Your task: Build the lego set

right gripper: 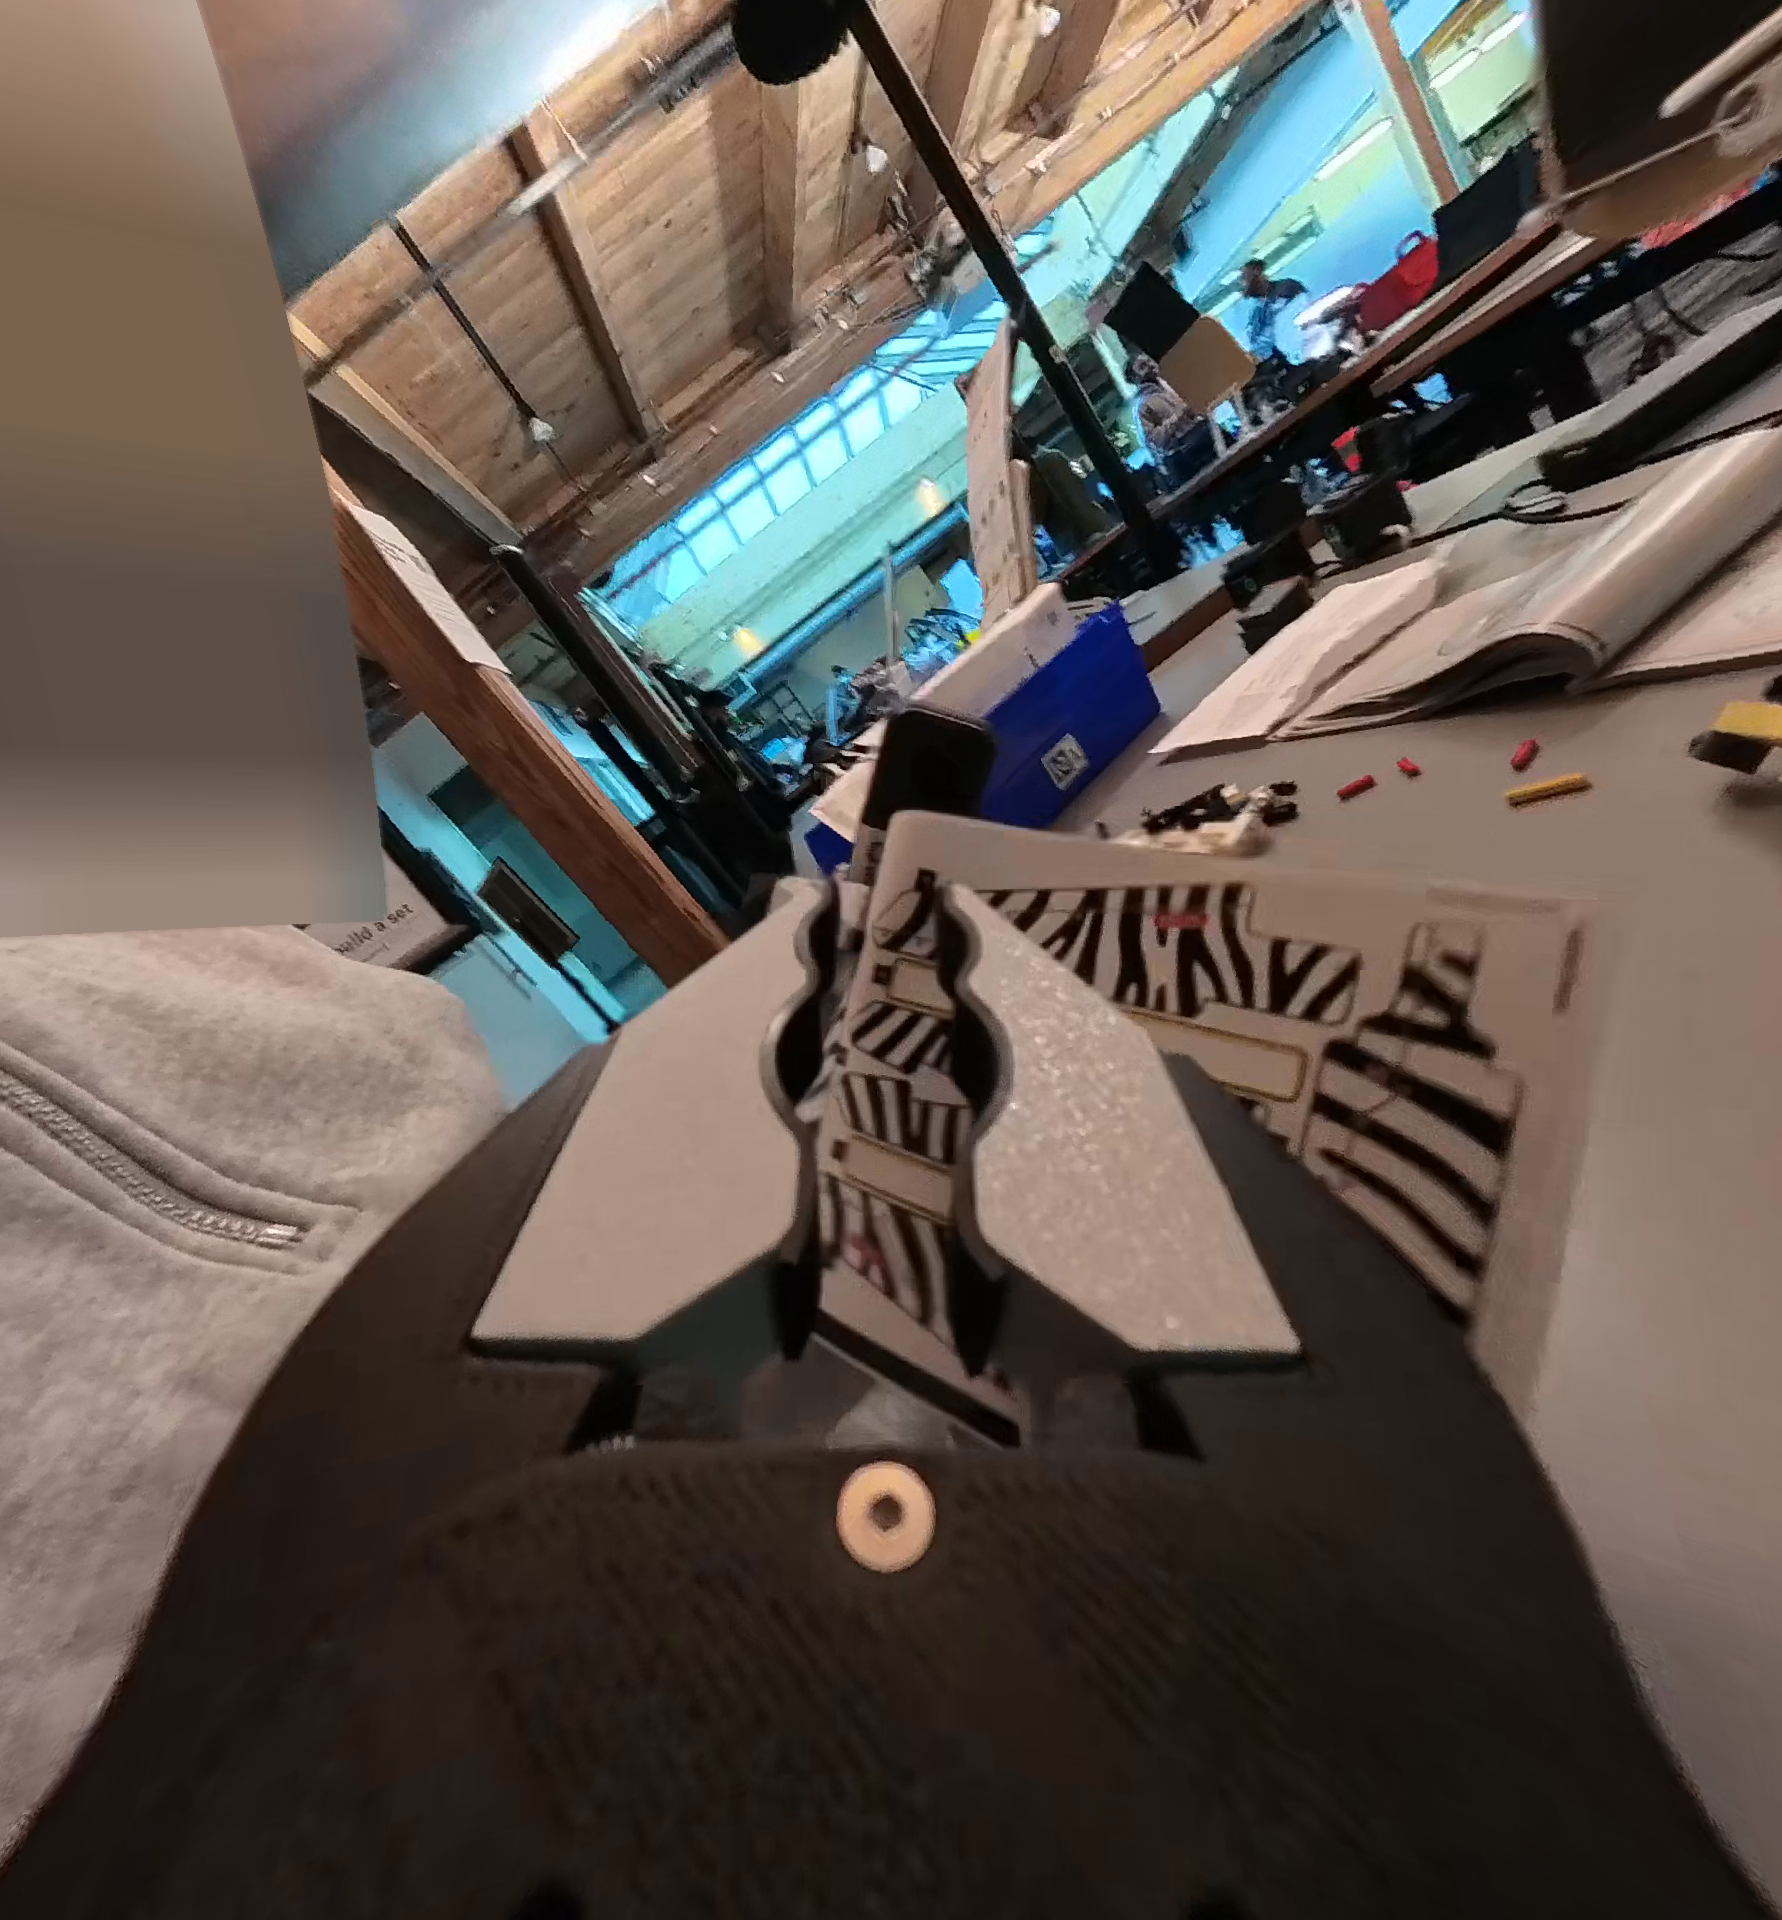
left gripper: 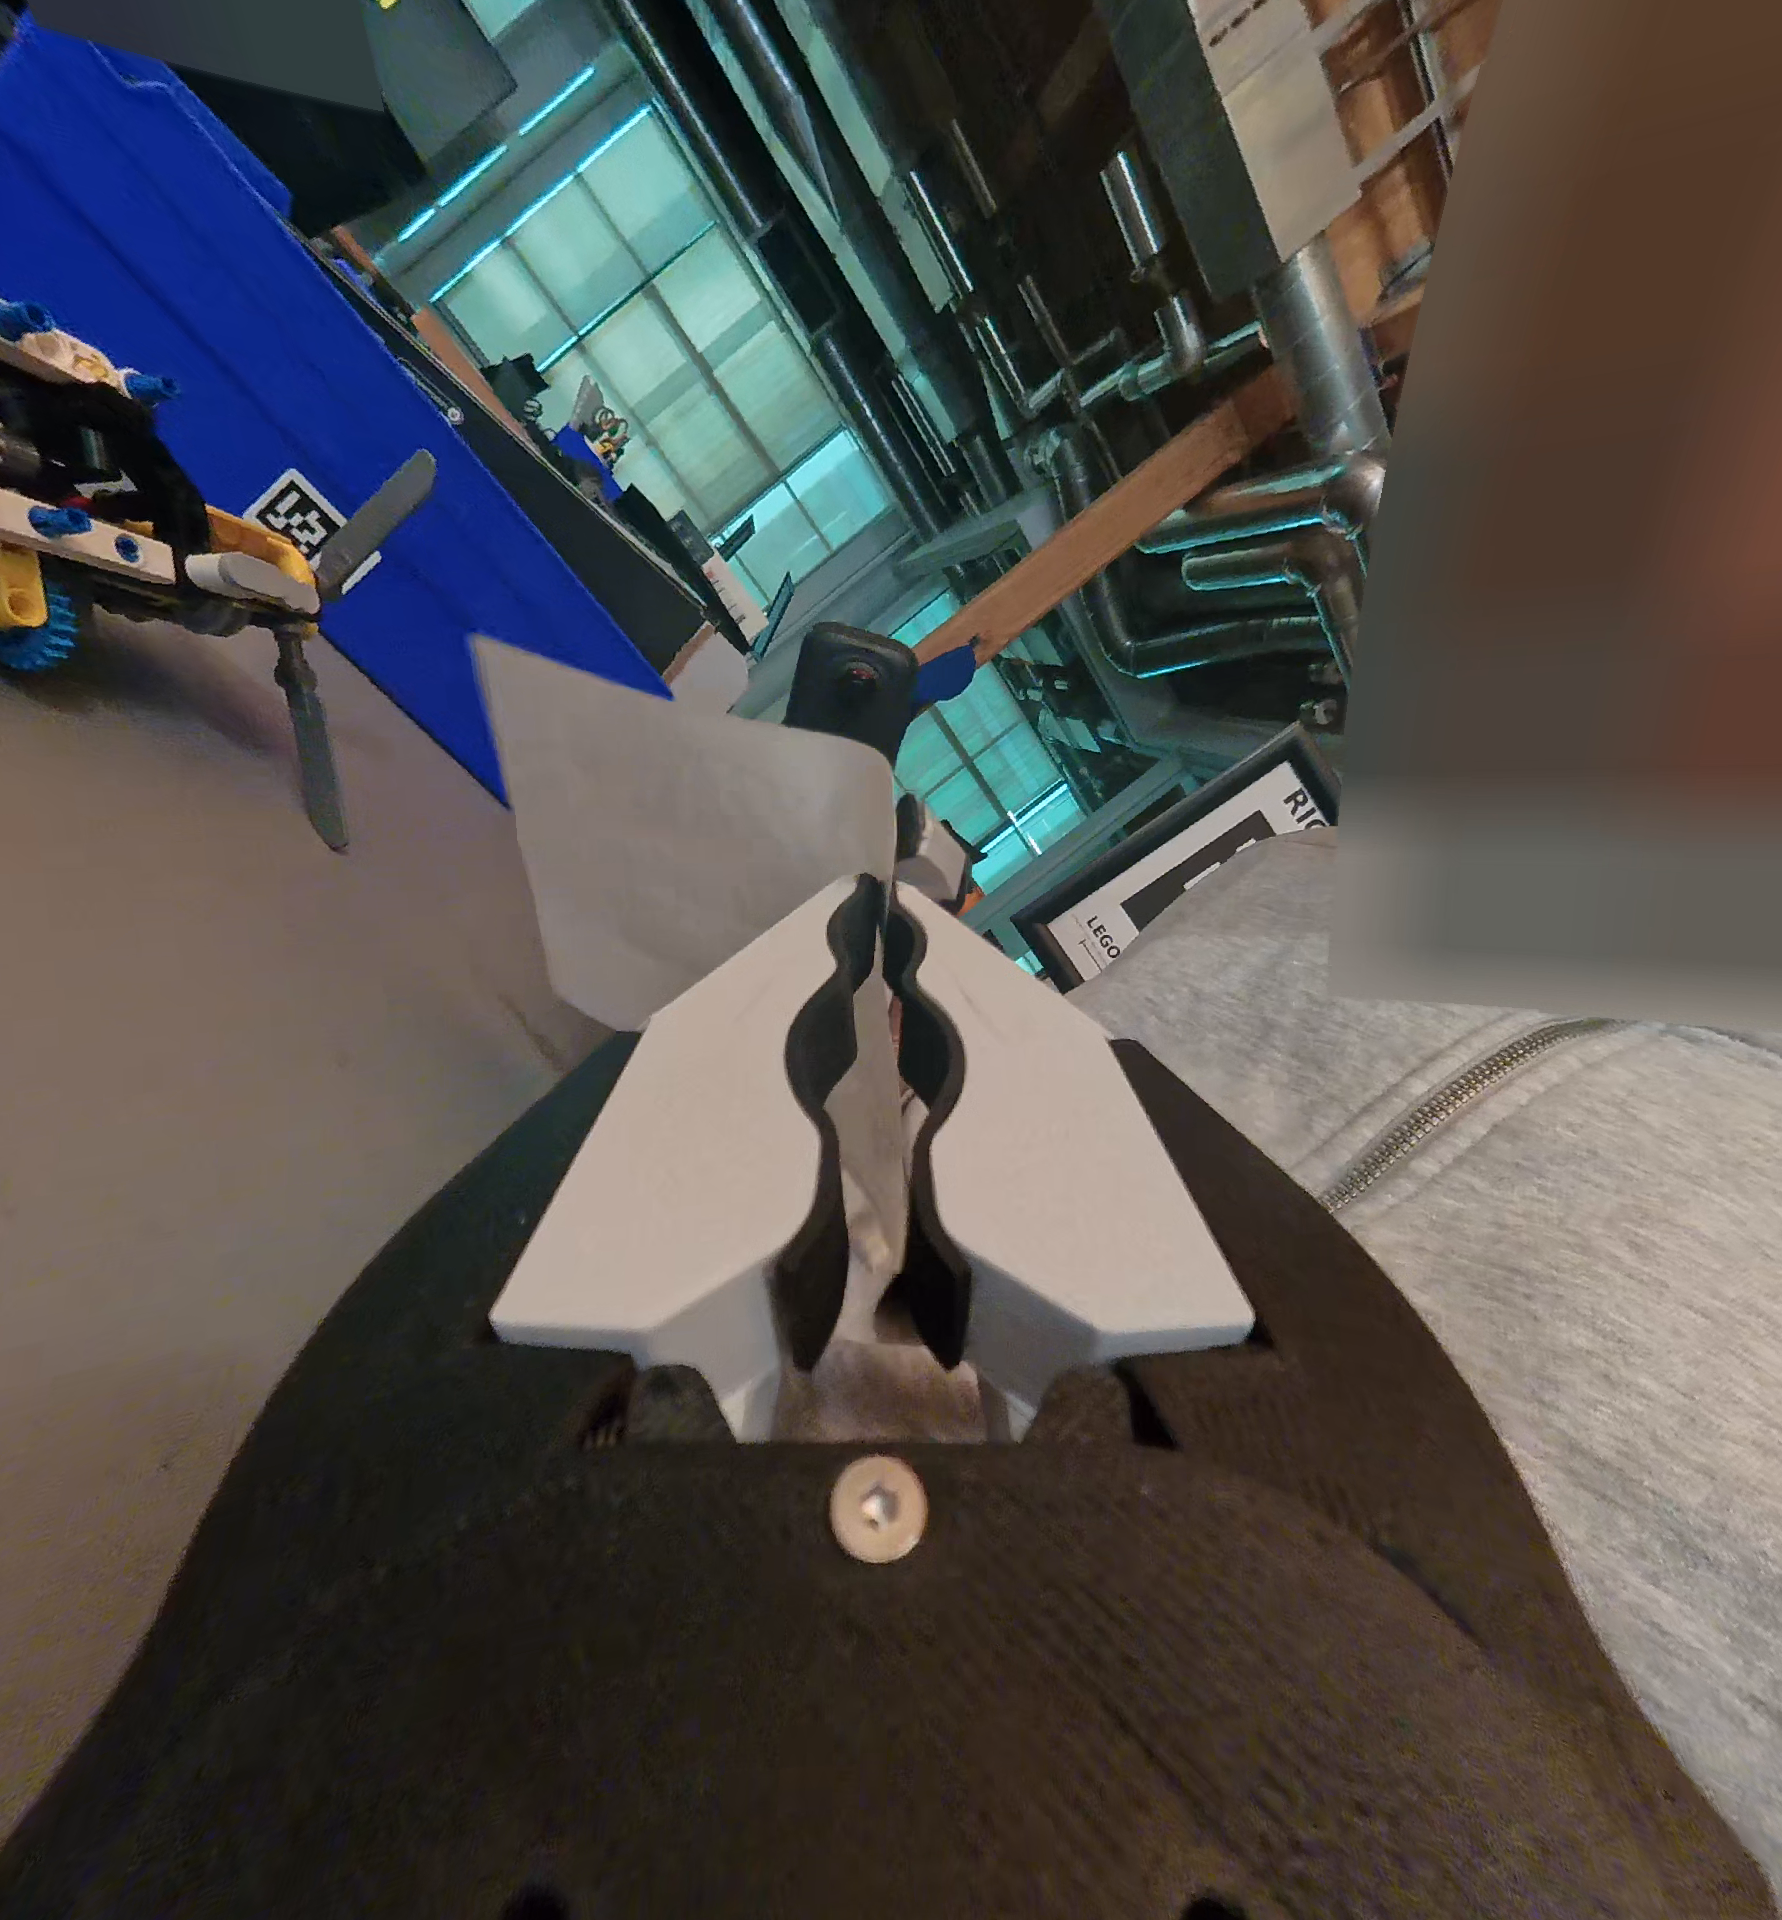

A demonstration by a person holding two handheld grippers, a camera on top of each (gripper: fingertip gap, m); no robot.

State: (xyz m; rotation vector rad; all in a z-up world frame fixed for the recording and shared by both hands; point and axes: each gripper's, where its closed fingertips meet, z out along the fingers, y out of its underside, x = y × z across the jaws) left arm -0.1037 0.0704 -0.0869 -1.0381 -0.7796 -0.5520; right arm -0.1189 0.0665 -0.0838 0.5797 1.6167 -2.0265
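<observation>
Holding the sticker sheet [right gripper: 1282, 1049] above the grey table [right gripper: 1697, 1143], both grippers pinch it: right gripper [right gripper: 882, 935] on the striped face, left gripper [left gripper: 882, 914] on the white back. I would keep it taut, peeling slowly. The blue bin [right gripper: 1063, 717] shows white papers inside; the model [left gripper: 66, 499] waits apart.

Blue bin [left gripper: 243, 312], grey sweatshirt [right gripper: 139, 1195]

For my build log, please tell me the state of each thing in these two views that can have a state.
left gripper: shut on sticker sheet.
right gripper: shut on sticker sheet.
sticker sheet: held off the table, striped stickers still on it.
lego model: partly built, on the table.
instruction booklet: lying open.
</observation>
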